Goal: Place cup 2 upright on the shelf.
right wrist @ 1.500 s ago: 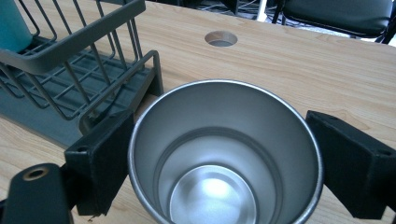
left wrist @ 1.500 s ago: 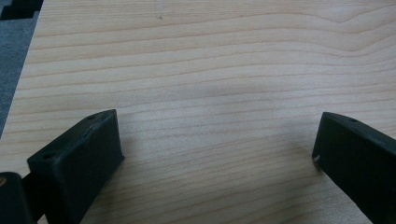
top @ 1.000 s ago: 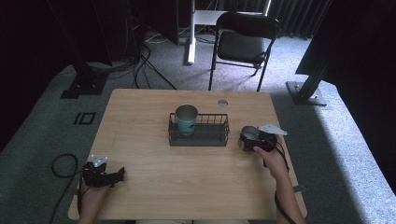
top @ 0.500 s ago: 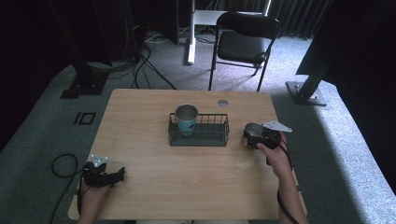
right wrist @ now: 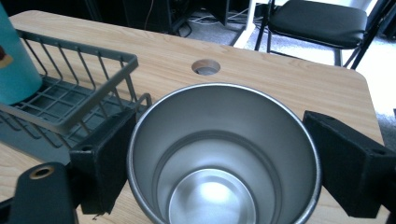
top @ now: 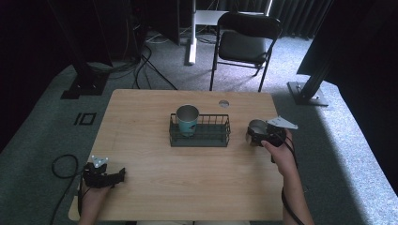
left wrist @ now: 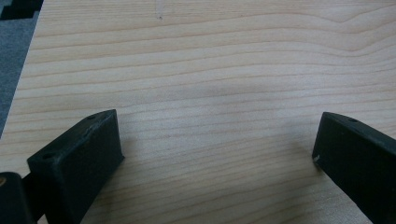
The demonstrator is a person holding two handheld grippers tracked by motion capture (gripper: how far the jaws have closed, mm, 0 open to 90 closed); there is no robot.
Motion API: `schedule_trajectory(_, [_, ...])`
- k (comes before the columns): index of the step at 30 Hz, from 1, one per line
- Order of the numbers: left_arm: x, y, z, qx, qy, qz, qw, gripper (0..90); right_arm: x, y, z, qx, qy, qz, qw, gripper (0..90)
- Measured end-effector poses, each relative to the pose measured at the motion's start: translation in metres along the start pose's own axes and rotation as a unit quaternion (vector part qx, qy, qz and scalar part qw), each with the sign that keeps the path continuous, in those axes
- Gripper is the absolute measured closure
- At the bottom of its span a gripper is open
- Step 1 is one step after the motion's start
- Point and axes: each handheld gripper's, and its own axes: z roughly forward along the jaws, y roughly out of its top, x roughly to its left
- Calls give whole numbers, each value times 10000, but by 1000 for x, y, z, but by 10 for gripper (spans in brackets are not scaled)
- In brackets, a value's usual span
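A bare steel cup [top: 254,126] [right wrist: 224,158] stands upright, mouth up, between the jaws of my right gripper [top: 256,135] [right wrist: 224,140], which is shut on its sides just right of the wire basket [top: 211,137] [right wrist: 88,60]. A teal cup with a steel rim [top: 187,119] [right wrist: 14,60] stands in the basket's left end. My left gripper [top: 119,175] [left wrist: 215,144] rests low over the front left of the wooden table [top: 187,183], open, with bare wood between its jaws.
A round cable hole [top: 224,103] [right wrist: 206,66] lies in the table behind the basket. A black folding chair [top: 244,44] stands beyond the far edge. Cables trail on the grey carpet at the left.
My right gripper has carried the steel cup a little to the right, away from the basket. The left gripper has stayed still.
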Motion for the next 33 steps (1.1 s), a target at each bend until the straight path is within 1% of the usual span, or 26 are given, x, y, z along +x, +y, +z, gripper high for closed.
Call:
schedule_trajectory(6, [0, 0, 0, 0, 1, -1, 10000, 19, 1, 11, -5, -75, 32, 19, 10000, 131])
schedule_trajectory(8, [0, 0, 0, 1, 0, -1, 10000, 19, 0, 17, -8, -109, 32, 79, 9999, 131])
schedule_trajectory(11, [0, 0, 0, 1, 1, 0, 10000, 19, 0, 21, -10, -130, 26, 90, 9999, 131])
schedule_trajectory(20, [0, 0, 0, 1, 0, -1, 10000, 19, 5, 37, -15, -232, 51, -7, 9997, 132])
schedule_trajectory(26, [0, 0, 0, 1, 0, 0, 10000, 19, 12, 49, -17, -303, 88, -97, 9995, 131])
schedule_trajectory(33, [0, 0, 0, 1, 1, -1, 10000, 19, 21, 64, -16, -355, 165, -148, 9991, 132])
